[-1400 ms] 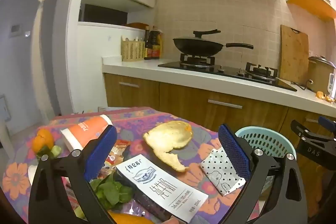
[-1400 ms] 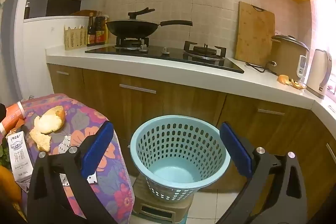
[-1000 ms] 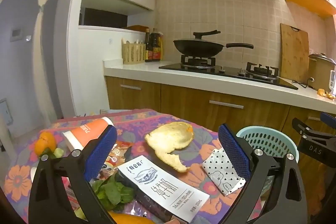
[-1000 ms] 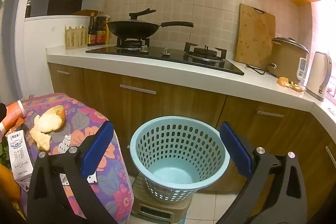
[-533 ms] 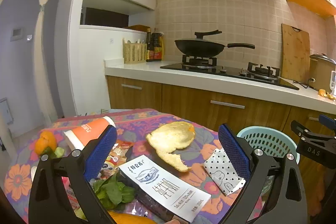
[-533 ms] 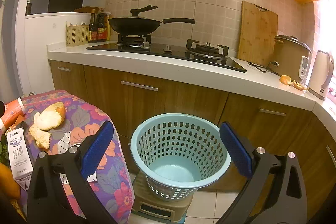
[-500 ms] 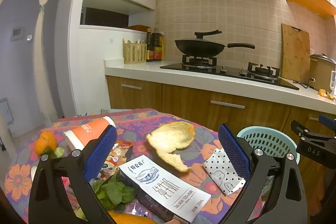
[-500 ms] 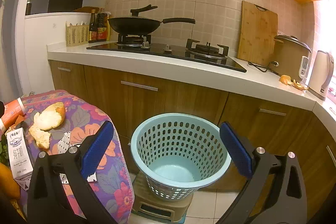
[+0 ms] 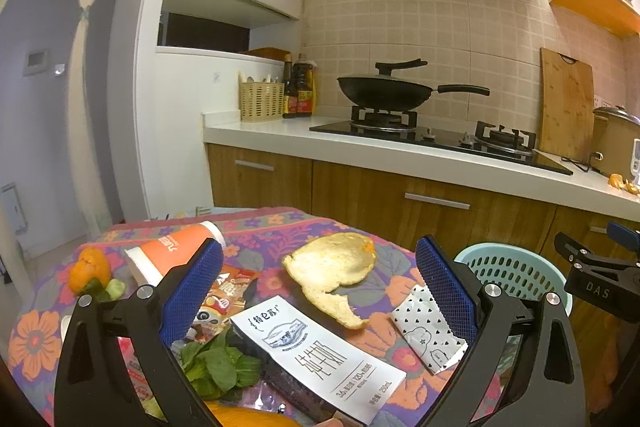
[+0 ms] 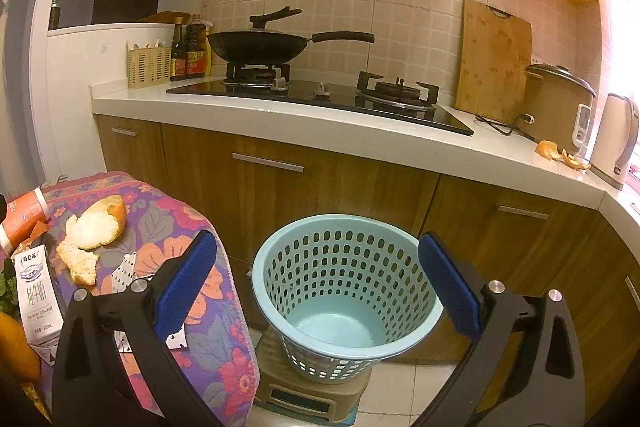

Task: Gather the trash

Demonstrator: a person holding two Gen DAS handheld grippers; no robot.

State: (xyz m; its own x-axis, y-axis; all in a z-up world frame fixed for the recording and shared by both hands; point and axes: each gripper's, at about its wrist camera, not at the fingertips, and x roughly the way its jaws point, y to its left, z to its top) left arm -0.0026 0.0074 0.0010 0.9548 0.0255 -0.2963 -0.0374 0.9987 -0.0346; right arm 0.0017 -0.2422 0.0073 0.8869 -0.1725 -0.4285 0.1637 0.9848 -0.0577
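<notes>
My left gripper hangs above the table with its blue pads spread wide and nothing between them; my right gripper is spread just as wide and empty, hovering over the light-blue basket. The basket stands on a small stool on the floor, just beside the table's edge and in front of the wooden cabinets; its inside looks bare.

The trash lies on the flowered tablecloth; between my left pads I see a large piece of peel, pale inside and orange at the rim, and nearer to me a white milk carton lying flat; to the right of the peel sits a small white wrapper with black hearts, partly behind my right-hand pad; on the left an orange and white cup lies on its side, a red snack packet just beside it; green leaves touch the carton's near edge; an orange fruit scrap rests further left.
</notes>
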